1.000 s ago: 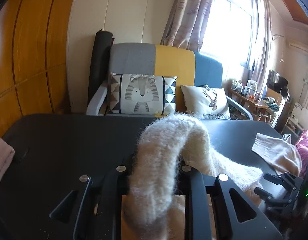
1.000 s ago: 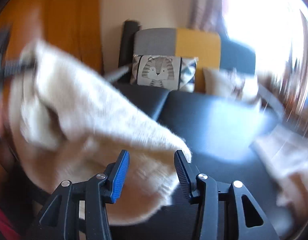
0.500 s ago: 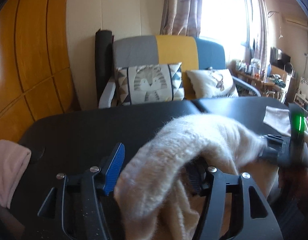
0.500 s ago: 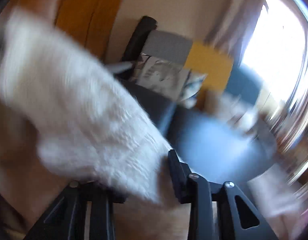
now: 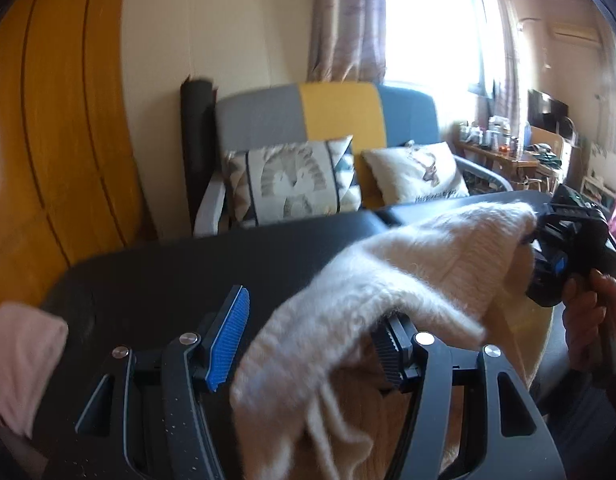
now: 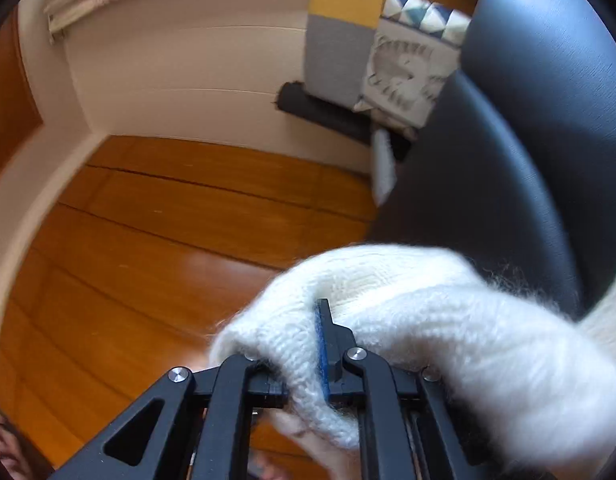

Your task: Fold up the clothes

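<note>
Black table [image 5: 180, 280] before patchwork sofa [image 5: 328, 120]; left tongs [image 5: 308, 344] open, right tongs [image 6: 308, 340] closing on fluffy cream sweater [image 5: 408, 276].

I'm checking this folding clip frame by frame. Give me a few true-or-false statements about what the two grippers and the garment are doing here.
1. The fluffy cream knitted garment drapes across the left gripper, whose jaws stand apart. True.
2. The left gripper's jaws are clamped tight on the knit. False: a gap shows beside its blue pad, and the fabric only lies over it.
3. The right gripper has knit between its jaws, which are closing. True.
4. A folded pink cloth lies at the left edge of the black table. True.
5. The sofa behind the table is plain red. False: it is grey, yellow and blue.
</note>
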